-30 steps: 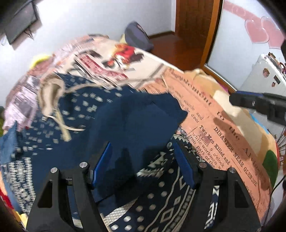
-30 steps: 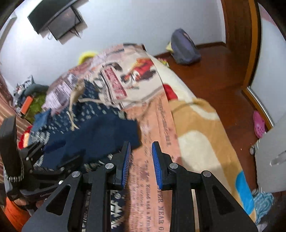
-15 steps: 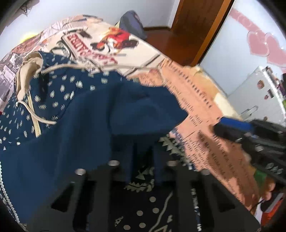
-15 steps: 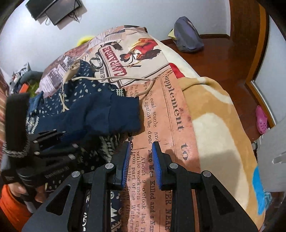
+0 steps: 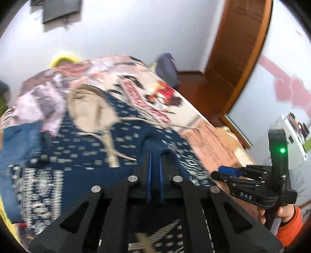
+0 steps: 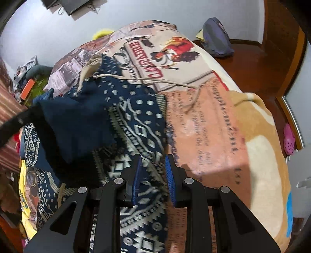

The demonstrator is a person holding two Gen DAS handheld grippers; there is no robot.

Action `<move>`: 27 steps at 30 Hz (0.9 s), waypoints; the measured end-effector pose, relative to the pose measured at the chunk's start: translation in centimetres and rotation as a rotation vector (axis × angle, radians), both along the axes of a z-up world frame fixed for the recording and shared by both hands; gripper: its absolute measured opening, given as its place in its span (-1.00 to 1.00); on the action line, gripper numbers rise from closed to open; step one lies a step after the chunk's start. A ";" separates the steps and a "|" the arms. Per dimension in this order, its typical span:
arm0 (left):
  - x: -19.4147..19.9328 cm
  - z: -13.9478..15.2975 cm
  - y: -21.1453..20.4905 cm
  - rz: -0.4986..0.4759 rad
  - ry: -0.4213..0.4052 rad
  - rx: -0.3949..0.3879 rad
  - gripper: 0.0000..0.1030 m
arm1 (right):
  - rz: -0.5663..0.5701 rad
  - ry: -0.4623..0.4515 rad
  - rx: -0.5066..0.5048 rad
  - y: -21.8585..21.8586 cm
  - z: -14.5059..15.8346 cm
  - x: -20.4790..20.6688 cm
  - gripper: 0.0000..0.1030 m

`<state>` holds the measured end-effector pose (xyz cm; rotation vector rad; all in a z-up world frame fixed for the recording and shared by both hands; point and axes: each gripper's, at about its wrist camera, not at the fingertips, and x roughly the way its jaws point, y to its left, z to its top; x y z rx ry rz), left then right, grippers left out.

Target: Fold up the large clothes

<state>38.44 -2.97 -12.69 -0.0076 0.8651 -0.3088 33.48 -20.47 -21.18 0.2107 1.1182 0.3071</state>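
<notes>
With the left claw (image 5: 154,165) pinched shut on the navy patterned knit hoodie's (image 6: 141,120) plain cuff, mid-fold, the right claw (image 6: 152,169), slightly parted and empty, must grab the hem at six o'clock.

Stood in a bedroom: pale walls (image 6: 155,11), reddish wooden floor (image 6: 258,58), brown wooden door (image 5: 235,48), wall-mounted dark screen (image 5: 60,9), bed under printed blanket (image 6: 223,124).

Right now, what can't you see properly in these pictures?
- Left wrist view: the hoodie pattern is smeared by motion blur.
- Left wrist view: the left gripper is shut on navy cloth; its own fingers hide how much.
- Right wrist view: the hoodie's near end is hidden by the right gripper.
- Both views: blanket small print is unreadable.
</notes>
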 end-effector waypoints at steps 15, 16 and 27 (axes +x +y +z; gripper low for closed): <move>-6.6 -4.4 14.7 0.304 0.051 0.043 -0.90 | 0.046 0.059 -0.172 3.5 -3.7 0.4 -0.27; -6.8 -5.1 15.4 0.319 0.070 0.048 -0.90 | 0.044 0.055 -0.180 3.6 -3.7 0.4 -0.24; -10.5 -9.3 19.3 0.341 0.190 0.056 -0.21 | 0.020 0.061 -0.180 2.9 -4.1 0.4 0.06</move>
